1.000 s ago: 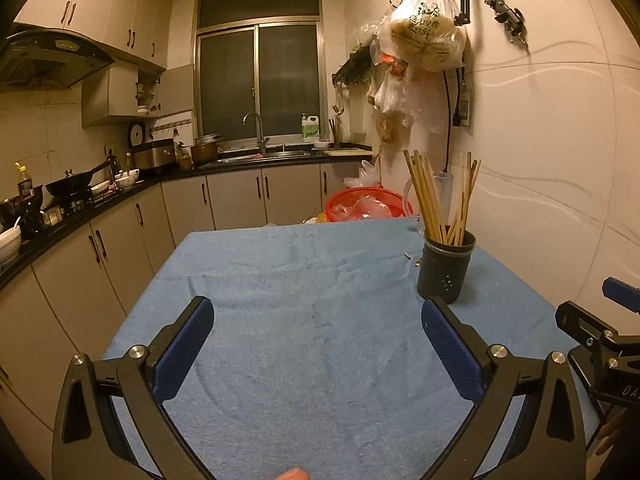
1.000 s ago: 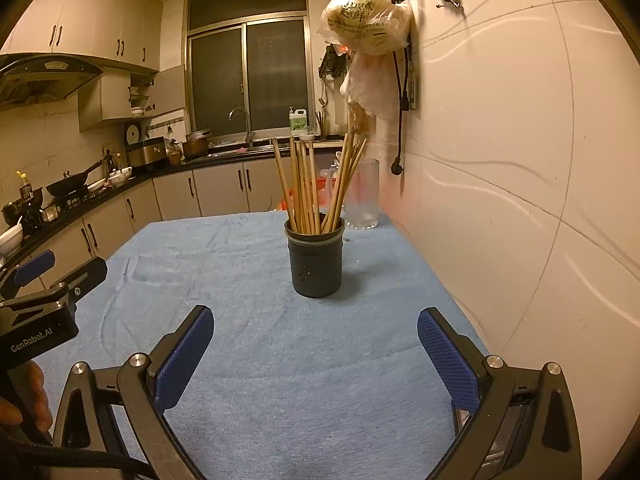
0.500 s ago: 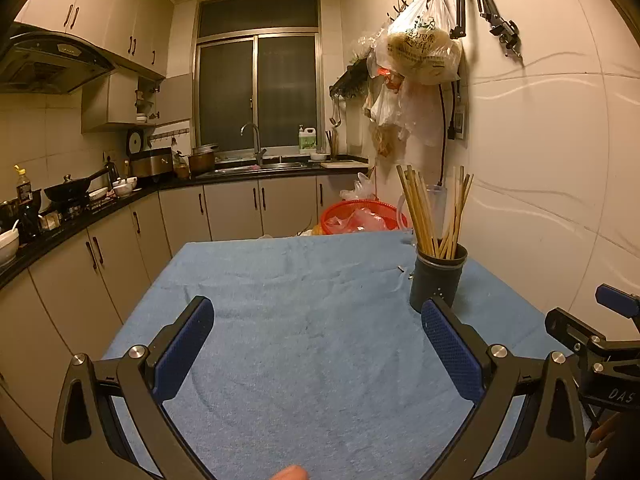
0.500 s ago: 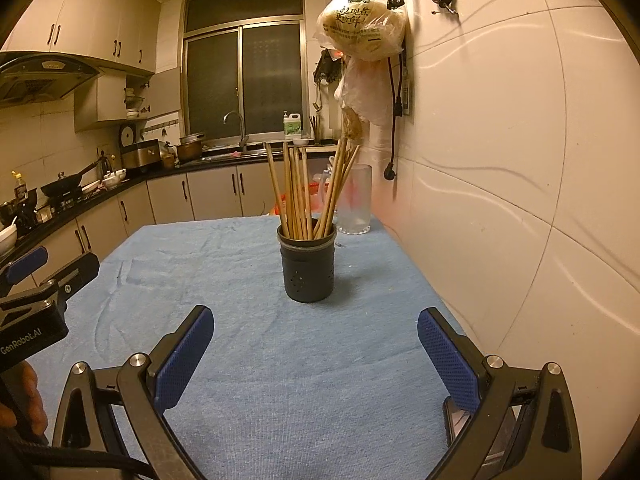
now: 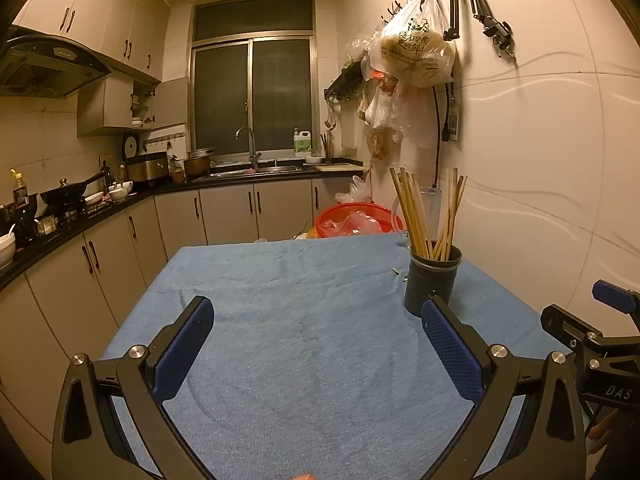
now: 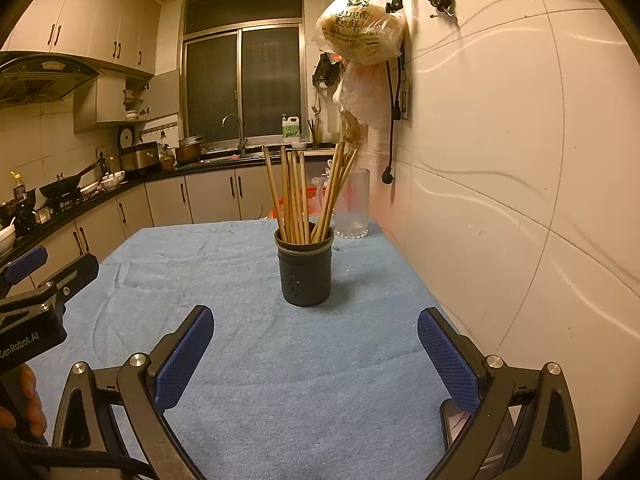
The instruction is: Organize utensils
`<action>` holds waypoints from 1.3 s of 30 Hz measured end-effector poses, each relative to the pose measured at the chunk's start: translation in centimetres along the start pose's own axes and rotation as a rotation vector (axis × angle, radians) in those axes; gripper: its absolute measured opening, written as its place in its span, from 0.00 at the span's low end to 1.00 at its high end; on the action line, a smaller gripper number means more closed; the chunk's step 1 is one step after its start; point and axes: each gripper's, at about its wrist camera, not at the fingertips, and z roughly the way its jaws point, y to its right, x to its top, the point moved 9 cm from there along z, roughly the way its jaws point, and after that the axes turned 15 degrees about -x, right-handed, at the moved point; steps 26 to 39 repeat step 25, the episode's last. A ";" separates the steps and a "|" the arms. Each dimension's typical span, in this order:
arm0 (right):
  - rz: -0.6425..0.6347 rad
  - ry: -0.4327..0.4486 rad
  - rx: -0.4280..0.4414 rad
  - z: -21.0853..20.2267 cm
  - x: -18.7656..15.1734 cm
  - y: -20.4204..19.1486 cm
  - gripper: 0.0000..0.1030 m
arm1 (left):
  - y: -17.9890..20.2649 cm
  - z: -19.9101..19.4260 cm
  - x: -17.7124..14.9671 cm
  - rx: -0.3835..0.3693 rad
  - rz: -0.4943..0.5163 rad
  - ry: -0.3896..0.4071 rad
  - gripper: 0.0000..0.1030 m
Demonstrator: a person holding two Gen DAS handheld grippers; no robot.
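Right wrist: one chopstick holder [image 6: 306,272].

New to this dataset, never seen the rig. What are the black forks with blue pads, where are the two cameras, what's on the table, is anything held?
No robot arm here: a person carries a handheld two-finger gripper in each hand, and each has a fisheye camera looking forward along its fingers. One picture is from the left gripper, the other from the right gripper; each also catches the other at its edge. The blue pads are the finger faces. Both stand wide open and hold nothing. On the blue cloth over the table stands a dark holder full of wooden chopsticks, with a frosted glass jug behind it by the wall.
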 end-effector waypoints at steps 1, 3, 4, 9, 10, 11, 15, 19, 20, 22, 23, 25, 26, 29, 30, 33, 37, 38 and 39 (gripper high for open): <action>0.000 0.000 0.000 0.0 0.0 0.0 1.00 | 0.0 0.0 0.0 0.000 0.002 -0.001 1.00; 0.000 0.000 0.000 0.1 0.1 0.0 1.00 | 0.1 0.1 0.0 -0.002 0.006 0.000 1.00; 0.001 0.000 0.000 0.0 0.0 0.0 1.00 | 0.1 0.1 0.0 -0.002 0.009 0.003 1.00; 0.001 0.000 -0.001 0.1 0.1 0.0 1.00 | 0.2 0.2 0.0 -0.006 0.010 0.004 1.00; 0.001 -0.001 -0.002 0.1 -0.1 0.0 1.00 | 0.2 0.1 0.0 -0.004 0.011 0.004 1.00; 0.001 -0.002 -0.003 0.1 -0.1 0.0 1.00 | 0.2 0.2 0.0 -0.004 0.011 0.004 1.00; -0.001 -0.004 -0.004 0.4 -0.1 0.0 1.00 | 0.2 0.2 0.0 -0.005 0.011 0.002 1.00; -0.002 -0.007 -0.007 0.5 -0.2 0.1 1.00 | 0.2 0.3 0.0 -0.006 0.010 0.002 1.00; -0.001 -0.009 -0.007 0.6 -0.2 0.1 1.00 | 0.2 0.3 0.0 -0.005 0.007 0.001 1.00; -0.001 -0.010 -0.009 0.8 -0.2 0.1 1.00 | 0.1 0.3 -0.1 -0.006 0.003 0.002 1.00; 0.000 -0.011 -0.009 0.9 -0.2 0.1 1.00 | 0.1 0.4 -0.1 -0.006 0.001 0.003 1.00; -0.001 -0.015 -0.012 0.9 -0.3 0.0 1.00 | 0.1 0.5 -0.1 -0.007 0.003 -0.001 1.00; -0.001 -0.015 -0.012 0.9 -0.3 0.0 1.00 | 0.1 0.5 -0.1 -0.007 0.003 -0.001 1.00; -0.001 -0.015 -0.012 0.9 -0.3 0.0 1.00 | 0.1 0.5 -0.1 -0.007 0.003 -0.001 1.00; -0.001 -0.015 -0.012 0.9 -0.3 0.0 1.00 | 0.1 0.5 -0.1 -0.007 0.003 -0.001 1.00; -0.001 -0.015 -0.012 0.9 -0.3 0.0 1.00 | 0.1 0.5 -0.1 -0.007 0.003 -0.001 1.00; -0.001 -0.015 -0.012 0.9 -0.3 0.0 1.00 | 0.1 0.5 -0.1 -0.007 0.003 -0.001 1.00; -0.001 -0.015 -0.012 0.9 -0.3 0.0 1.00 | 0.1 0.5 -0.1 -0.007 0.003 -0.001 1.00; -0.001 -0.015 -0.012 0.9 -0.3 0.0 1.00 | 0.1 0.5 -0.1 -0.007 0.003 -0.001 1.00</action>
